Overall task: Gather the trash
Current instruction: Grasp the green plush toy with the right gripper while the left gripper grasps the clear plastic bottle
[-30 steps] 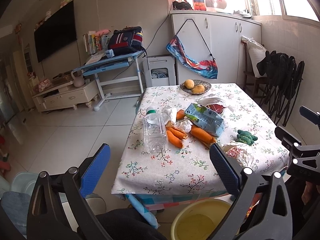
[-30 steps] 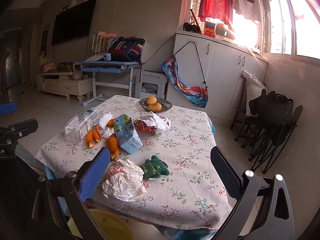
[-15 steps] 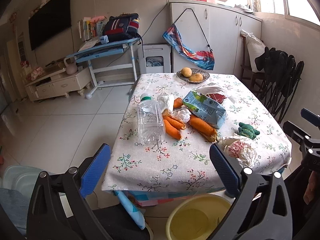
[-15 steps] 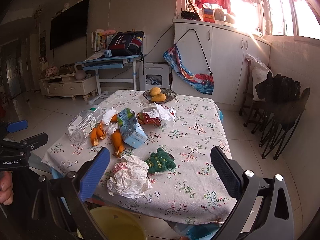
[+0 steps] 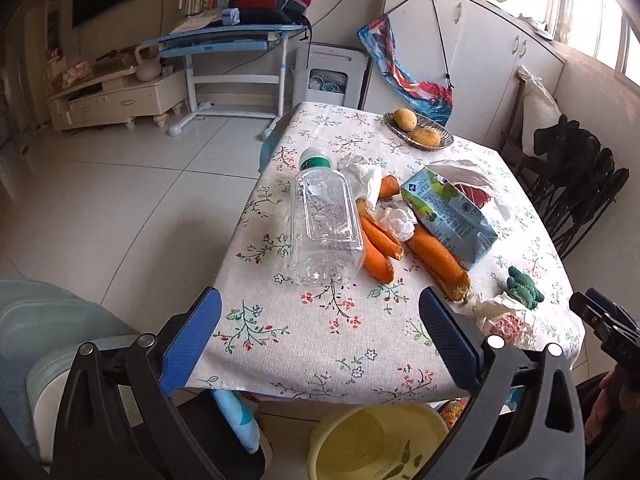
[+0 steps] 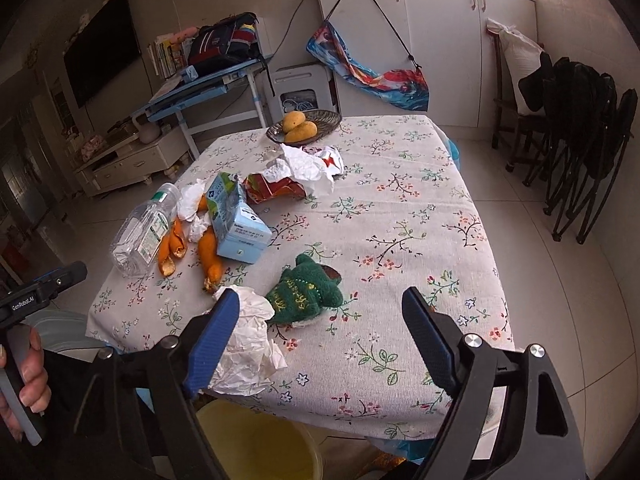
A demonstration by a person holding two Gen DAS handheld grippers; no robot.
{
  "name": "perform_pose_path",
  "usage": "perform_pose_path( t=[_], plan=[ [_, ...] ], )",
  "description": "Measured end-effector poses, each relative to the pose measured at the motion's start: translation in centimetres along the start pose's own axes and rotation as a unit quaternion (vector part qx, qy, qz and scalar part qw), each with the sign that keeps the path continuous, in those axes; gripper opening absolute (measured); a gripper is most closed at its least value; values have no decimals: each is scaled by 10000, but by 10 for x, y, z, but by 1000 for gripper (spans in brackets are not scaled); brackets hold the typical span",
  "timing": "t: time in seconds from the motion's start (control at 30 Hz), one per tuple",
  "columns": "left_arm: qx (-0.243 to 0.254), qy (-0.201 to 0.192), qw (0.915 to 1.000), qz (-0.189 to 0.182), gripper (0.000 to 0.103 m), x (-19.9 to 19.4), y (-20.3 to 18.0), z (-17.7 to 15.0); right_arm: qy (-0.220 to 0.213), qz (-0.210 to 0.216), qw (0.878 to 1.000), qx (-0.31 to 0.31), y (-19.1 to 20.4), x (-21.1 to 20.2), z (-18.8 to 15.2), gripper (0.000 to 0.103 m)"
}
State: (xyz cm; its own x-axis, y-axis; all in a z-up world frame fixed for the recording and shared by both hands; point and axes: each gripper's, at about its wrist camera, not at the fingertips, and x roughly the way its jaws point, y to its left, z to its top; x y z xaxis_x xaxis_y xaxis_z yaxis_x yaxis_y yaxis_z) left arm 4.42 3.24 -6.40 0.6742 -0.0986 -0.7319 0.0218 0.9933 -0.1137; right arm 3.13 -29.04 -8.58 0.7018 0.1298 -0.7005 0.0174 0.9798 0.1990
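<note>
Left gripper (image 5: 320, 336): jaws wide apart, nothing between them; they hang over the near edge of the table (image 5: 360, 364).
Right gripper (image 6: 320, 332): jaws apart and just closing in; nothing is gripped. Its left finger (image 6: 212, 340) overlaps the paper wad (image 6: 248, 348) in the picture; whether it touches cannot be told.
Bucket (image 5: 380, 440): yellow, on the floor under the near table edge, cut off by the frame bottom and partly hidden by gripper arms in both views.
Paper wad: at the near edge, directly behind the right gripper's left finger. In the left view it lies right of the left gripper, half hidden by its right finger.
Green toy (image 6: 306, 292): knitted, just beyond the wad, between the right gripper's fingers as seen; small in the left view.
Bottle (image 5: 324, 220): clear, empty, on its side with the green cap pointing away, ahead of the left gripper, between its fingers in line of sight but well beyond them.
Carrots (image 5: 436, 256): touching the bottle's right side, with white tissue (image 5: 396, 216) among them.
Carton (image 6: 236, 220): blue, on its side, against the carrots.
Wrappers (image 6: 308, 168): red and white, crumpled, beyond the carton; mostly hidden by it in the left view.
Fruit dish (image 6: 320, 120): far edge, two yellow fruits.
Hand (image 6: 24, 364): only the right view shows it gripping the left handle.
</note>
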Motion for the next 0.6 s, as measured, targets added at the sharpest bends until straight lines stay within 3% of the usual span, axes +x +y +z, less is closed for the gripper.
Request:
perform_pose_path(
  t=[0.3,0.6],
  plan=[
    [270,7,9993,248,96,39,-20,36,649,-37,9978,120,-11,43,10,56],
    [395,317,9968,617,96,90,-31,64,875,93,9961,40,-11,66,17,53]
  ],
)
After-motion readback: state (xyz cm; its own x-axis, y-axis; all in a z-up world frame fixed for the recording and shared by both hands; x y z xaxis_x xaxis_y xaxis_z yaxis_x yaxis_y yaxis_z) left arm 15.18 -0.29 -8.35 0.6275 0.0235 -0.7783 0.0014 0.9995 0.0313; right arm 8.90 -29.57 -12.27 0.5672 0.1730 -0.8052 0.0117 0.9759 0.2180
